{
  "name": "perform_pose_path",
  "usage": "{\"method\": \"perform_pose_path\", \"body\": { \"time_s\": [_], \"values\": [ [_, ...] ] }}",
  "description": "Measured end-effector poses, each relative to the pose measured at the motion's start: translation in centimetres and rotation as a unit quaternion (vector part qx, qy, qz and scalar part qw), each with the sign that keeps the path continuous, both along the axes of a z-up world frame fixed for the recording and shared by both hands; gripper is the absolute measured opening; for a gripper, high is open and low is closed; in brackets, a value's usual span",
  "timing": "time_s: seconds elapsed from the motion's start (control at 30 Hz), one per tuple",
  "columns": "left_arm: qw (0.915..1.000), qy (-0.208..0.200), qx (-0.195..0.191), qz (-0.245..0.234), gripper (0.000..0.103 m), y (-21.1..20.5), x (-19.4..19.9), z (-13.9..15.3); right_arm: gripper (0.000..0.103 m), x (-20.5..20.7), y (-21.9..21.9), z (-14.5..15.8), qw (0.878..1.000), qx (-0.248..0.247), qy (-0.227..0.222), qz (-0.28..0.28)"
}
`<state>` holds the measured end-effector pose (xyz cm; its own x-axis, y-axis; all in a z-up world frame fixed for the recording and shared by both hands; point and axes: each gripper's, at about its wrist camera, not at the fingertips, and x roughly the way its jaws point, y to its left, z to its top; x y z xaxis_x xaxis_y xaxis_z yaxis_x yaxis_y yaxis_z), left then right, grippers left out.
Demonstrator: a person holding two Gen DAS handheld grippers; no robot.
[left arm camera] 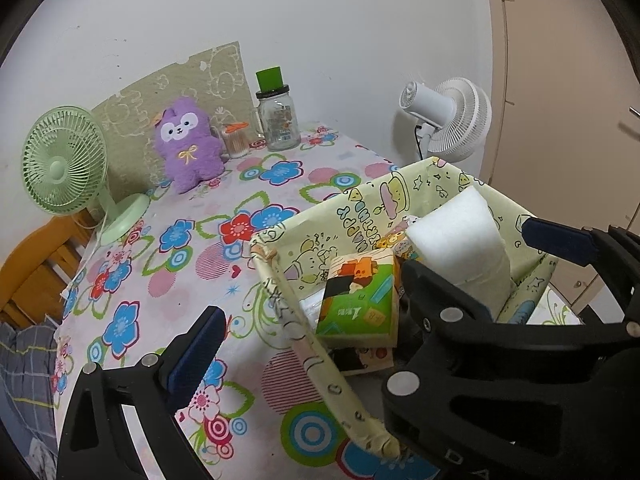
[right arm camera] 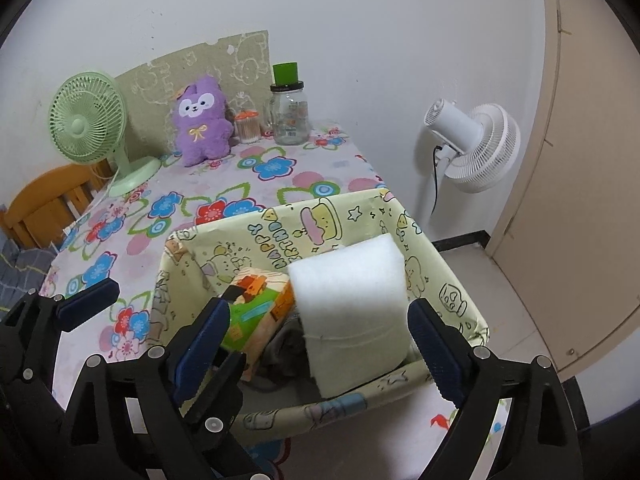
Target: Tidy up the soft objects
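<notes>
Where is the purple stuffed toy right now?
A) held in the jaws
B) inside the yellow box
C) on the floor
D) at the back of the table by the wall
D: the purple stuffed toy sits upright on the table by the wall, apart from the yellow box.

A white foam block and a tissue pack stand inside the basket at the table's near right edge. A purple plush toy sits at the far edge.

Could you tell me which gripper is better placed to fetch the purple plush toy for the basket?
Left, probably. The left gripper is open over bare tablecloth on the plush toy's side, while the right gripper straddles the foam block inside the basket.
</notes>
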<state>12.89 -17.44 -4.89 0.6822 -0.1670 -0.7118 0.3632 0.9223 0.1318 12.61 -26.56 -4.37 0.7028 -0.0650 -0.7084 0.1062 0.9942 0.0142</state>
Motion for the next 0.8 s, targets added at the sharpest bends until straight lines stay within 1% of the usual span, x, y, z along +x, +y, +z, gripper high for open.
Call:
{"method": "perform_pose_path", "body": {
  "time_s": [0.4, 0.57, 0.8],
  "values": [
    [0.9999, -0.005, -0.012, 0.010, 0.100, 2.3, -1.4, 0.3, 0.092, -1.6, 2.0, 0.4, 1.000, 0.000, -0.010, 0.001],
    [0.9998, -0.016, -0.007, 0.008, 0.100, 3.2, -2.1, 0.7, 0.092, -2.4, 2.8, 0.7, 1.000, 0.000, -0.015, 0.000],
    [0.9996, -0.011, -0.022, 0.011, 0.100, 4.9, -2.9, 1.3, 0.092, -3.4, 4.4, 1.6, 1.000, -0.011, -0.028, 0.001]
  ]
}}
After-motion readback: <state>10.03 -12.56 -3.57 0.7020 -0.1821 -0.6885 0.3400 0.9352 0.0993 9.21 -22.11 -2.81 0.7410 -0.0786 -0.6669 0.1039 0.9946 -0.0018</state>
